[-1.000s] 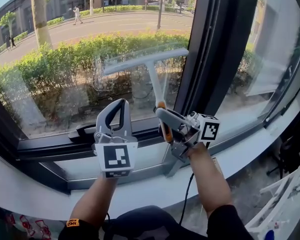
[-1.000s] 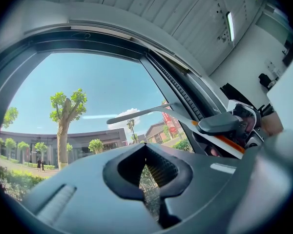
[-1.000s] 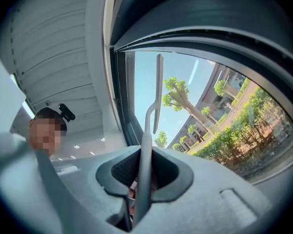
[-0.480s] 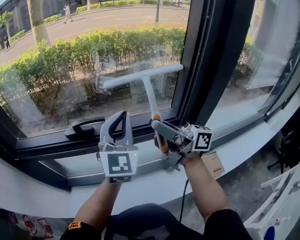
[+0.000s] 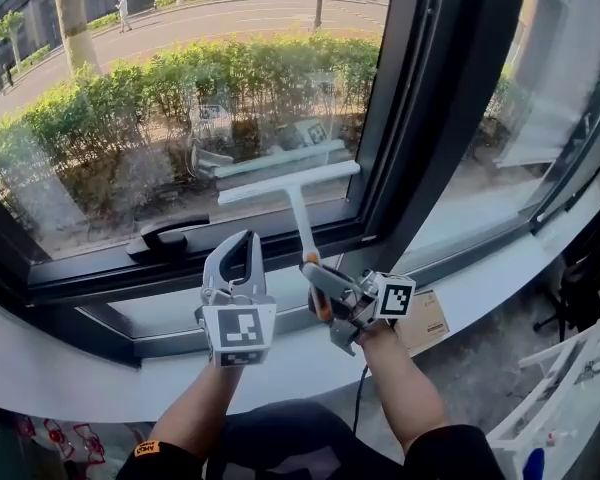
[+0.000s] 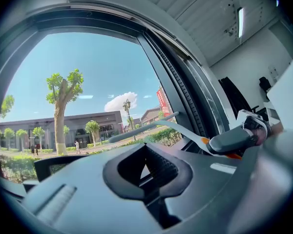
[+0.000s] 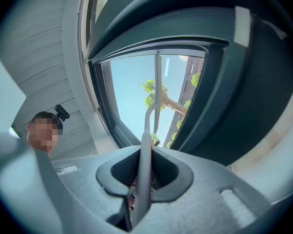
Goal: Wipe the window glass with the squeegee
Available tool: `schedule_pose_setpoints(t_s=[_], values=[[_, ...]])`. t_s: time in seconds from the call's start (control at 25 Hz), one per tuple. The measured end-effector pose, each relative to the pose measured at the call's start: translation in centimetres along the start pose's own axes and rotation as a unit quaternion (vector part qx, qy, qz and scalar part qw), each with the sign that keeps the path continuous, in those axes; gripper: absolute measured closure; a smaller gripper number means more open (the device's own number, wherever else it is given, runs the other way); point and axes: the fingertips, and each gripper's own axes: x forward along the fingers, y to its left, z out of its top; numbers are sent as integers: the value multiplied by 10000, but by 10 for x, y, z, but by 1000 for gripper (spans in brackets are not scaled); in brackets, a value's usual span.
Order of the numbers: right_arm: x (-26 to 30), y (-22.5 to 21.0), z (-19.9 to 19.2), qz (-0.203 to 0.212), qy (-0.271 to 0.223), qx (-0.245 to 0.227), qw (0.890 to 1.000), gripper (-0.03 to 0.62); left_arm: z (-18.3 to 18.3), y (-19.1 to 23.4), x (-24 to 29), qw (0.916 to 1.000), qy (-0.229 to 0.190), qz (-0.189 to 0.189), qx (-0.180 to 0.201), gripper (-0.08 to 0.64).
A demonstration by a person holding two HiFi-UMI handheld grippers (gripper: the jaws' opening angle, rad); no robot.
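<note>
text: none legible | orange wristband (image 5: 145,447): print too small | red banner (image 6: 162,100) outside: blurred | tan card (image 5: 421,321): unreadable

Handle (image 5: 170,236) and frame post (image 5: 430,118) flanking squeegee (image 5: 290,182), seemingly near

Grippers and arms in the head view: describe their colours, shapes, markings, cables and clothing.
Both grippers are grey plastic. The left gripper has long curved jaws that form a loop; the right gripper looks blockier. Each carries a white cube with black square markers. A black cable hangs below the right one. The forearms are bare, with dark sleeves higher up.
</note>
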Motion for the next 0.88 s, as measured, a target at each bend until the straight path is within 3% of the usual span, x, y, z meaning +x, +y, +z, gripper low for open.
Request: schedule_pose_setpoints(t_s=[0.52,0.88], values=[[-14,-13,-24,-129,-64,276,9995,546,-18,-2,-11,9998,150,24,-103,555],[-14,26,-28,-62,-39,-377,9993,546,11,18,-39,9984,-83,242,-512,554]])
